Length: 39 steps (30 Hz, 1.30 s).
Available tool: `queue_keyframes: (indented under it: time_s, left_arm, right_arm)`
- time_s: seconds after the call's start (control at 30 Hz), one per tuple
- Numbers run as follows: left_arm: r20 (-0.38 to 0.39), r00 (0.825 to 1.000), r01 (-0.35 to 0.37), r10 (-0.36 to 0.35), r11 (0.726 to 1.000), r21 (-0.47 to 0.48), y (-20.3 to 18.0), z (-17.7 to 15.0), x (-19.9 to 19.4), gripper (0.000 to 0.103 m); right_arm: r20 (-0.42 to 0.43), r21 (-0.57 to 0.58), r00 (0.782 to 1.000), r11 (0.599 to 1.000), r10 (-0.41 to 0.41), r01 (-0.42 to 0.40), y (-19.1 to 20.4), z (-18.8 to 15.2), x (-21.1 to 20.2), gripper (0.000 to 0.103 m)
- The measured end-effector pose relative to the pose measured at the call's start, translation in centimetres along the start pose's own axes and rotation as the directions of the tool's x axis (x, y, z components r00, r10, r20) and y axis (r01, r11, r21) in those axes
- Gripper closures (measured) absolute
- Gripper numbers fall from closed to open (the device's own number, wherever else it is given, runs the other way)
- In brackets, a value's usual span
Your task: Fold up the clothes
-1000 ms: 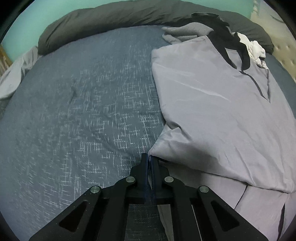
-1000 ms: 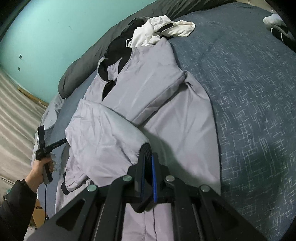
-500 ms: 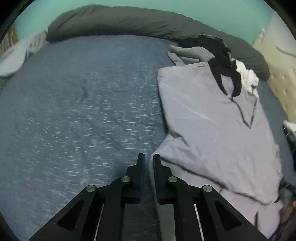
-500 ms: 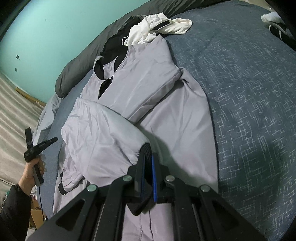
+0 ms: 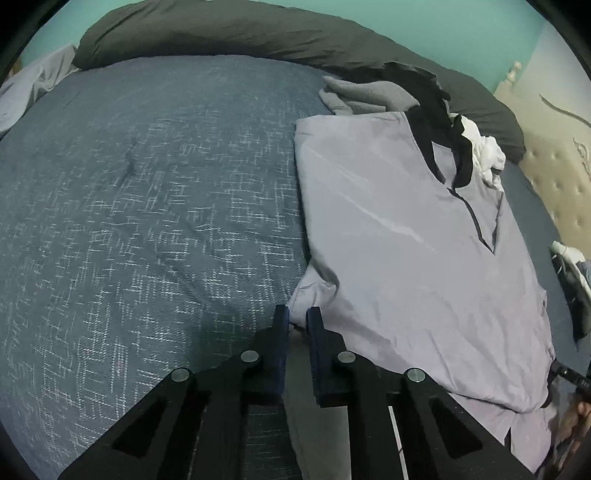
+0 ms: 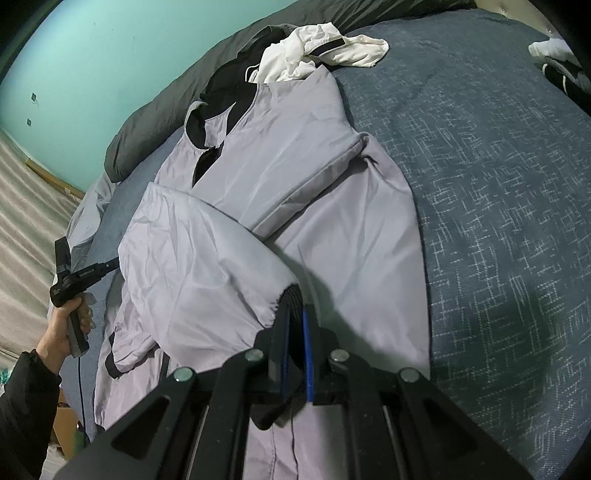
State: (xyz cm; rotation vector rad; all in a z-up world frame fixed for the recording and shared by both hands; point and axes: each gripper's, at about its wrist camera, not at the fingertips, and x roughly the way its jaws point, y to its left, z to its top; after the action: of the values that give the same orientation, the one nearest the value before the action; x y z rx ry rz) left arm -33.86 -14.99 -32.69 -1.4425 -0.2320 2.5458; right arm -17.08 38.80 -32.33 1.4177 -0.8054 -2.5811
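Nearest the right wrist camera, the right gripper (image 6: 295,314) has its jaws clamped on the dark elastic cuff (image 6: 291,295) of a sleeve (image 6: 199,273) of the lilac jacket (image 6: 295,162), holding that sleeve raised above the jacket's body. The jacket lies spread on the blue patterned bedspread (image 6: 498,184), and the sleeve drapes across the jacket's front. To the jacket's left in this view, the person's hand (image 6: 70,325), in a dark sleeve, grips the handle of the left gripper.

In the left wrist view, the left gripper (image 5: 297,317) hovers at the jacket's (image 5: 399,251) near corner, jaws a little apart with nothing gripped; a fold of the lilac fabric lies just beyond the tips. The bedspread (image 5: 147,221) stretches wide to the jacket's left.

Beyond the jacket's black collar (image 5: 461,147), a crumpled white garment (image 5: 484,151) touches its upper edge, and a grey garment (image 5: 362,96) is bunched just beside the jacket's far shoulder. Farther still, a dark grey duvet (image 5: 240,33) runs along the bed's far edge against a teal wall (image 6: 92,55). A beige tufted headboard (image 5: 554,166) stands well to the jacket's right.
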Motion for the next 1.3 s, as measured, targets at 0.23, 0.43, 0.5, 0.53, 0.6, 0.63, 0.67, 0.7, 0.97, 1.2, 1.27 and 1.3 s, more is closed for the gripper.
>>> queue_keyframes:
  time_s: [0.23,0.43,0.5,0.53,0.6,0.63,0.67,0.7,0.97,1.2,1.27,1.3]
  left_arm:
    - [0.014,1.0,0.01,-0.01,1.0,0.009,-0.1,0.1,-0.4,0.092]
    - [0.014,0.999,0.036,-0.036,0.999,-0.025,0.6,-0.2,-0.1,0.092]
    - [0.022,0.999,0.037,-0.036,0.999,-0.025,0.6,-0.3,-0.1,0.092]
    - [0.027,0.999,0.04,-0.04,0.999,-0.029,0.6,-0.3,-0.1,0.092]
    - [0.036,0.998,0.052,-0.051,0.998,-0.027,0.6,-0.3,-0.1,0.092]
    - [0.044,0.998,0.056,-0.055,0.998,-0.03,0.7,-0.4,-0.2,0.092]
    - [0.048,0.997,0.061,-0.059,0.997,-0.038,0.8,-0.5,-0.2,0.092]
    - [0.051,0.996,0.07,-0.067,0.996,-0.049,1.0,-0.5,-0.2,0.092]
    - [0.071,0.992,0.106,-0.1,0.991,-0.082,1.7,-0.9,0.1,0.092]
    - [0.084,0.986,0.151,-0.142,0.981,-0.12,2.5,-1.3,0.7,0.092]
    - [0.088,0.986,0.154,-0.144,0.98,-0.124,2.5,-1.4,0.8,0.092]
    - [0.089,0.985,0.156,-0.146,0.98,-0.124,2.5,-1.4,0.8,0.092]
  right_arm:
    - [0.006,-0.033,0.997,0.997,-0.073,0.073,0.9,1.1,-1.2,0.091]
    - [0.031,-0.162,0.981,0.968,-0.189,0.192,5.7,5.8,-1.6,0.079]
    - [0.032,-0.22,0.981,0.956,-0.19,0.193,8.4,7.6,-0.9,0.069]
    - [0.027,-0.251,0.985,0.953,-0.171,0.172,9.9,8.5,-0.2,0.066]
    - [0.006,-0.304,0.992,0.945,-0.123,0.119,12.8,10.2,1.6,0.063]
    - [-0.011,-0.323,0.996,0.943,-0.093,0.085,14.3,10.9,2.7,0.063]
    - [-0.02,-0.358,0.998,0.932,-0.066,0.054,16.2,11.7,4.2,0.063]
    - [-0.029,-0.394,0.999,0.919,-0.039,0.024,18.1,12.5,5.8,0.063]
    - [-0.111,-0.515,0.994,0.854,0.018,-0.073,28.3,16.9,17.1,0.062]
    - [-0.152,-0.577,0.988,0.812,-0.002,-0.087,33.3,19.3,23.5,0.062]
    - [-0.16,-0.593,0.987,0.801,-0.016,-0.083,34.5,19.6,24.9,0.062]
    - [-0.164,-0.6,0.986,0.796,-0.024,-0.081,35.1,19.8,25.6,0.062]
